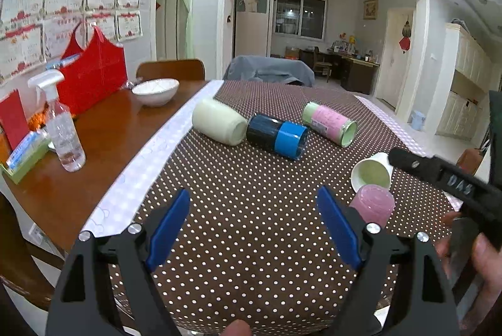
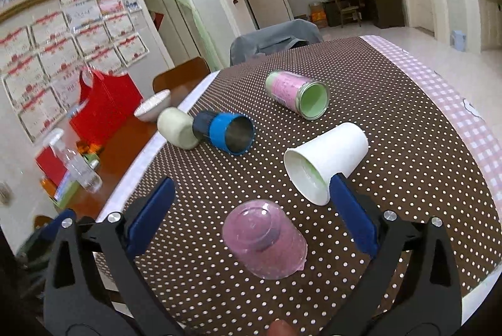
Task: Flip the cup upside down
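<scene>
A pink translucent cup [image 2: 266, 241] stands upside down on the dotted tablecloth [image 2: 392, 103], between the open fingers of my right gripper [image 2: 251, 213], which is not touching it. It also shows in the left wrist view [image 1: 373, 205]. A white paper cup [image 2: 326, 160] lies on its side just beyond, touching my right finger tip; it shows in the left wrist view too [image 1: 371, 171]. A blue-banded dark cup [image 2: 224, 132], a cream cup [image 2: 175, 128] and a pink-and-green cup [image 2: 296, 94] lie on their sides farther back. My left gripper [image 1: 254, 210] is open and empty above the cloth.
A white bowl [image 1: 155, 91], a spray bottle [image 1: 62, 128], a red bag [image 1: 94, 75] and a tissue box [image 1: 25, 157] stand on the bare wooden table at the left. A covered chair [image 1: 269, 70] is beyond the table's far edge.
</scene>
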Demonstrator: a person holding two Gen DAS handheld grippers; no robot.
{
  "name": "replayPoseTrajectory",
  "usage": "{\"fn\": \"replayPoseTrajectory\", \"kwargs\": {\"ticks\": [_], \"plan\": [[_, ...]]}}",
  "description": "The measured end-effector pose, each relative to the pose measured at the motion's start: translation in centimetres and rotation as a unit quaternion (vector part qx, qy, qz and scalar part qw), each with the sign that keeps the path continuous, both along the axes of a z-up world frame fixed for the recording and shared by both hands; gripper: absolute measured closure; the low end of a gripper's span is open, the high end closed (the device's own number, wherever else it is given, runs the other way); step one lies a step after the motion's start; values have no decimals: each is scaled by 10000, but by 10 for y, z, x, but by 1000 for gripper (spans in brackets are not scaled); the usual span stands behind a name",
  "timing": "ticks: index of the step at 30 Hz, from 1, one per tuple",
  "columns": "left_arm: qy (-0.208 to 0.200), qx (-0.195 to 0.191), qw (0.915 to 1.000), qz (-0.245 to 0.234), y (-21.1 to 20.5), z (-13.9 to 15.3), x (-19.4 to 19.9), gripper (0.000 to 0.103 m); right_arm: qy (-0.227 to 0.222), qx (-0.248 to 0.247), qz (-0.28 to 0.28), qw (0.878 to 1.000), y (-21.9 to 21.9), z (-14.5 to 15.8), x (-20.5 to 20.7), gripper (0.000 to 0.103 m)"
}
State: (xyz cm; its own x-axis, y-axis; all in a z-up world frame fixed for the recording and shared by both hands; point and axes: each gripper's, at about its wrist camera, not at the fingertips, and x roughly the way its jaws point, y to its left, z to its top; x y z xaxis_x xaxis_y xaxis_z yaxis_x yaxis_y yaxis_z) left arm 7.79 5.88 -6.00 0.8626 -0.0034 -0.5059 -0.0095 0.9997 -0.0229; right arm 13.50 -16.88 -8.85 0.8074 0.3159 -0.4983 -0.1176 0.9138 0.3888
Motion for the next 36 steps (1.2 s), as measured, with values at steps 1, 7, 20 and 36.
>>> {"fn": "replayPoseTrajectory", "kwargs": {"ticks": [1, 7, 20, 36], "plan": [[-37, 79, 10000, 18, -2, 2, -2, 21, 34, 100, -26, 9999, -5, 3, -2, 6], [-401, 320, 9987, 13, -16, 23, -18, 9, 95, 529, -189, 9984, -34, 23, -18, 6], [-734, 457, 9962, -89, -37, 57, -48, 4, -725, 93, -640, 9953, -51, 71, -83, 6], [-1122, 310, 9932, 64, -39, 84, -84, 4, -1485, -1334, -934, 9754, -16, 85, -133, 6]]}}
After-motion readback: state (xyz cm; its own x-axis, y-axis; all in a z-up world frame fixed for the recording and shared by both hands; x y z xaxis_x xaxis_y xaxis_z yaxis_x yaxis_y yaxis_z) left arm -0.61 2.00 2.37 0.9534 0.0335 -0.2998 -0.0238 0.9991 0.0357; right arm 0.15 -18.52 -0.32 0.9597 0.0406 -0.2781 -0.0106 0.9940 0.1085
